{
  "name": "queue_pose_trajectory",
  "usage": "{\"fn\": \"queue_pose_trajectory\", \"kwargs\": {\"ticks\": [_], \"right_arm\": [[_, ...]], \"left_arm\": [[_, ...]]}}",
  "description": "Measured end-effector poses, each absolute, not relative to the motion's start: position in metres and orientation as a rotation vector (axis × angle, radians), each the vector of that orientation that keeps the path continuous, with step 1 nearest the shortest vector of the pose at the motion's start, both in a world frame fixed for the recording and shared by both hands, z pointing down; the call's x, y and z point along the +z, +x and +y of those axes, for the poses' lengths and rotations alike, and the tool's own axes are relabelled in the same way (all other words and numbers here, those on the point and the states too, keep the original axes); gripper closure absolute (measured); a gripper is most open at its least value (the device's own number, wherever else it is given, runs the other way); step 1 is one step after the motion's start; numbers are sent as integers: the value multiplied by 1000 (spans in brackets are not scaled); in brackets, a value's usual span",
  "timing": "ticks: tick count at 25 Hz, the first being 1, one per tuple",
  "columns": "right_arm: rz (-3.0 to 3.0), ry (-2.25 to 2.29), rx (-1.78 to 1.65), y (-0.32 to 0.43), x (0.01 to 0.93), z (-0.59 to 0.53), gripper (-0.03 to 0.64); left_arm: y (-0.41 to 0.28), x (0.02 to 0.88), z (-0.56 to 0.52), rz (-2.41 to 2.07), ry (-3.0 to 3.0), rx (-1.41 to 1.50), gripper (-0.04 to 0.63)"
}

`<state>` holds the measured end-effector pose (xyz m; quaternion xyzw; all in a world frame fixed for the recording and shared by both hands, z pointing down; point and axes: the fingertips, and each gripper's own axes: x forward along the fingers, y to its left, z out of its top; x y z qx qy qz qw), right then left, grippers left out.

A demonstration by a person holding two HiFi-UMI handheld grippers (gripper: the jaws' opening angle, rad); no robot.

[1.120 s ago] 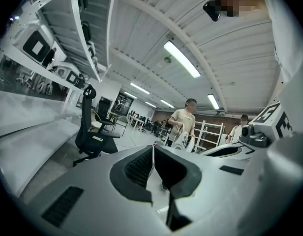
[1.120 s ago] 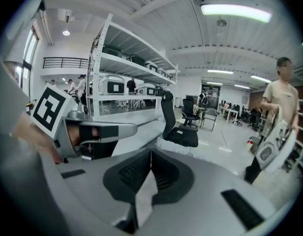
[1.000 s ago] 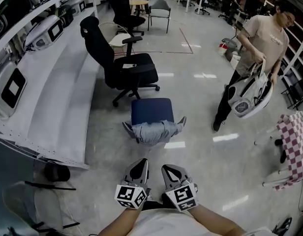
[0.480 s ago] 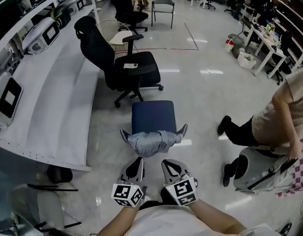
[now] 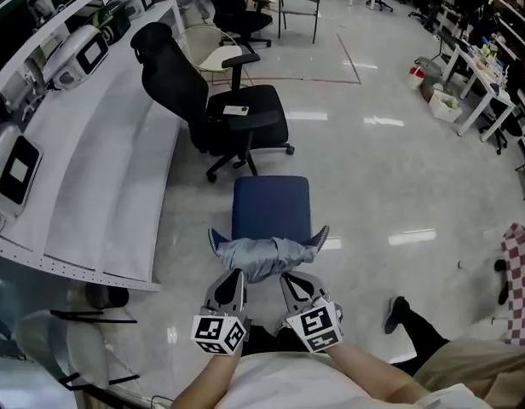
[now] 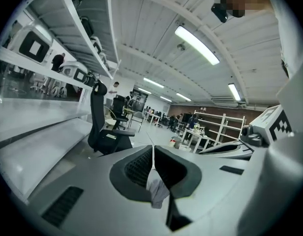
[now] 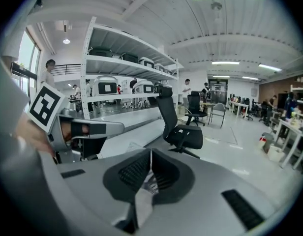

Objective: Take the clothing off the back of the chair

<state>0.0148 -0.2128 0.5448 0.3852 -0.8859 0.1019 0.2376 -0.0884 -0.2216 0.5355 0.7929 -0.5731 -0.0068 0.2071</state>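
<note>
Directly below you, the crumpled pale-grey clothing [image 5: 264,254] lies draped over the back of the square, blue-padded chair [image 5: 271,203], with its ends poking out on either side. Your left gripper [image 5: 236,275] and right gripper [image 5: 287,278] point at its near edge. Each gripper's dark ribbed jaws are clenched together on nothing, and soft cloth shows just beyond them.

A: left gripper [image 6: 152,150] status?
B: jaws together, tips touching. Grey clothing [image 6: 159,193] shows through the gap below them. Black office chair [image 6: 103,127] ahead-left, beside the white bench [image 6: 36,149].
</note>
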Motion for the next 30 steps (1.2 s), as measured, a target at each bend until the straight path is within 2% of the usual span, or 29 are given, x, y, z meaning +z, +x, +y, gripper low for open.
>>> {"fn": "queue_pose_trajectory", "kwargs": {"ticks": [7, 10, 12, 22, 30], "right_arm": [[-2343, 1026, 301, 6, 578, -236, 592], [-2308, 1012, 322, 1, 594, -240, 524], [-2287, 1014, 320, -2, 601, -243, 516], [-2163, 1044, 230, 1, 632, -260, 404], [-2081, 1035, 182, 6, 655, -268, 377]], "left_arm": [[-98, 566, -237, -1530, 2176, 95, 577], [-98, 576, -241, -1487, 2173, 104, 577], [-97, 582, -242, -1458, 2179, 121, 575], [-101, 631, -243, -1393, 2151, 280, 326], [-109, 658, -248, -1393, 2096, 365, 293]]}}
